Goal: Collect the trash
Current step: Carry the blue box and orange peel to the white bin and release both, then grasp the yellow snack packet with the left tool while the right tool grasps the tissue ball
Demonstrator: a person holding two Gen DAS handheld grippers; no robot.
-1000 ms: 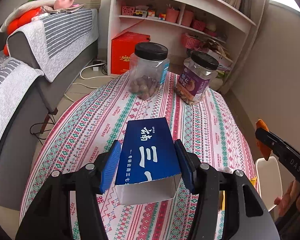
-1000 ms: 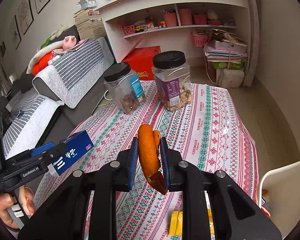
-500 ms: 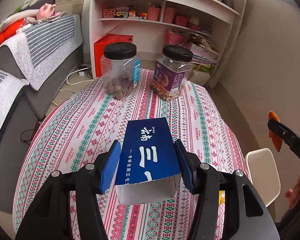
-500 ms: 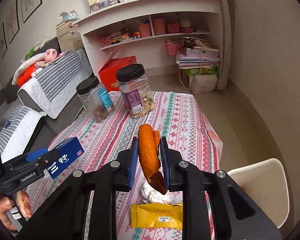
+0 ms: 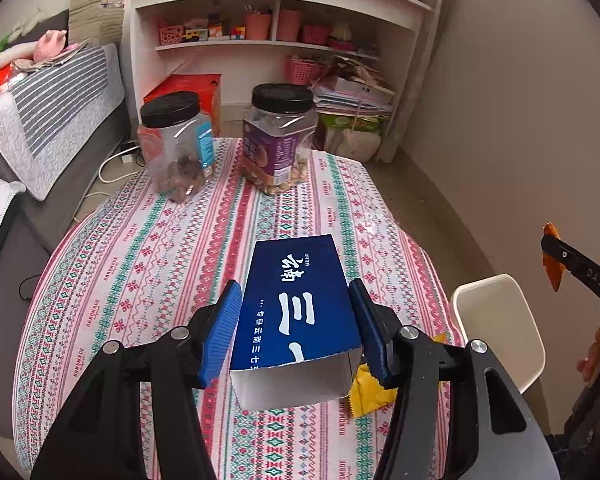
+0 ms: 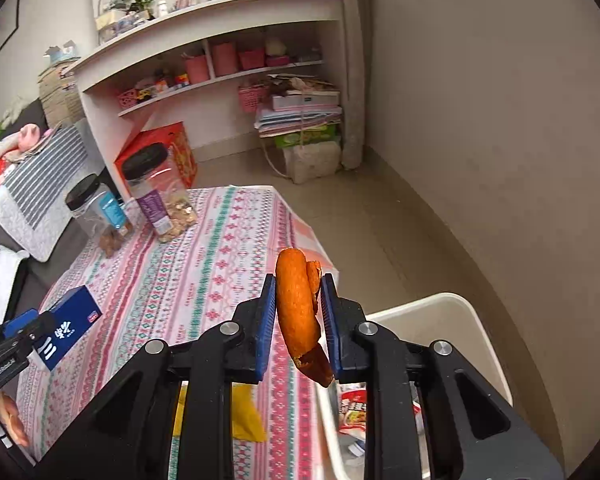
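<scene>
My left gripper [image 5: 296,320] is shut on a dark blue carton [image 5: 296,304] with white lettering, its open end toward the camera, held above the patterned tablecloth [image 5: 148,248]. My right gripper [image 6: 296,312] is shut on a curled orange peel [image 6: 298,304], held over the table's right edge beside a white bin [image 6: 472,328] that has wrappers inside. In the left wrist view the same bin [image 5: 496,320] stands right of the table, with the peel [image 5: 552,256] and right gripper above it. A yellow wrapper [image 5: 366,394] lies on the cloth near the bin.
Two black-lidded clear jars [image 5: 176,144] [image 5: 280,136] stand at the table's far end. A grey sofa with striped covers [image 5: 48,120] lies to the left. White shelves [image 5: 276,40], a red box [image 5: 188,88] and stacked papers [image 5: 352,92] fill the back wall.
Both grippers have swung to the right with their loads. The right one now hangs beside the white bin, and the bin and yellow wrapper have come closer in both views.
</scene>
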